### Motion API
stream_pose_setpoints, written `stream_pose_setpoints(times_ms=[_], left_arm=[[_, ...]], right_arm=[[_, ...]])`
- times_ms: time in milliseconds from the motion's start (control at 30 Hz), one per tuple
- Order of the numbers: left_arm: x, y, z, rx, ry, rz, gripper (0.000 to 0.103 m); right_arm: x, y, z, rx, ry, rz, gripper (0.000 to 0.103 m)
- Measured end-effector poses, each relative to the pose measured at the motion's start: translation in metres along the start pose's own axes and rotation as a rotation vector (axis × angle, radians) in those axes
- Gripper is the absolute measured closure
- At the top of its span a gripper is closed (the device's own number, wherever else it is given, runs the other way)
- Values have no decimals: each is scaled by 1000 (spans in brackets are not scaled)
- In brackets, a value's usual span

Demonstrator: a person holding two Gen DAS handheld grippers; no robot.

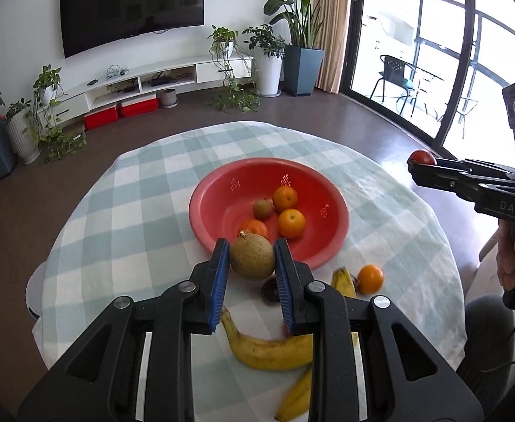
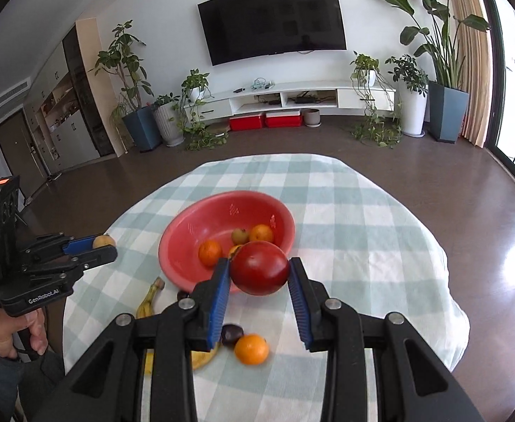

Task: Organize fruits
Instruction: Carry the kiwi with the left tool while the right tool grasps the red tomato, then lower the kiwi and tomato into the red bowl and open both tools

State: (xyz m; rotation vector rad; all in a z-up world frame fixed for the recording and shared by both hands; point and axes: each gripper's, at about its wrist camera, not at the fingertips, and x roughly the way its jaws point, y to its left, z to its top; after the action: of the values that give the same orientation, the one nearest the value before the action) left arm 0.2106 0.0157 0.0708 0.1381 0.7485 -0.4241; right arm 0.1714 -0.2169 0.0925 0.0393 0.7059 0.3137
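Red bowl (image 1: 222, 190), left wrist view: on checked cloth (image 1: 124, 211); holds three oranges (image 1: 291, 223) and one small greenish fruit (image 1: 262, 208).
Left gripper (image 1: 251, 260): clamped on tan round fruit (image 1: 251, 258), above bowl's near rim.
Cloth, near side: bananas (image 1: 268, 350), lone orange (image 1: 370, 279), dark fruit (image 1: 268, 290), all outside bowl.
Right gripper (image 1: 420, 165): seen at right edge, closed on red fruit (image 1: 422, 157).
Right wrist view, right gripper: pads pressed on red fruit, in front of bowl.
Bowl contents here: oranges, greenish fruit.
Left gripper here: at left edge, gripping tan fruit beside cloth's edge.
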Motion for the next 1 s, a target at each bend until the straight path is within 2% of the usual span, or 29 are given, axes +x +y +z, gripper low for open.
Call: stream_pose_setpoints(times_ms=[100, 167, 400, 800, 1000], left_arm=[[34, 2, 27, 24, 26, 19, 79], [59, 4, 37, 35, 52, 28, 79], [122, 4, 39, 64, 126, 43, 79], [166, 0, 26, 84, 180, 48, 79], [165, 1, 24, 75, 177, 56, 78]], right_arm=[[33, 8, 19, -23, 38, 24, 67], [57, 14, 24, -50, 74, 5, 67], [125, 24, 17, -107, 186, -27, 67], [159, 14, 4, -104, 249, -59, 67], [157, 14, 3, -108, 239, -64, 66]])
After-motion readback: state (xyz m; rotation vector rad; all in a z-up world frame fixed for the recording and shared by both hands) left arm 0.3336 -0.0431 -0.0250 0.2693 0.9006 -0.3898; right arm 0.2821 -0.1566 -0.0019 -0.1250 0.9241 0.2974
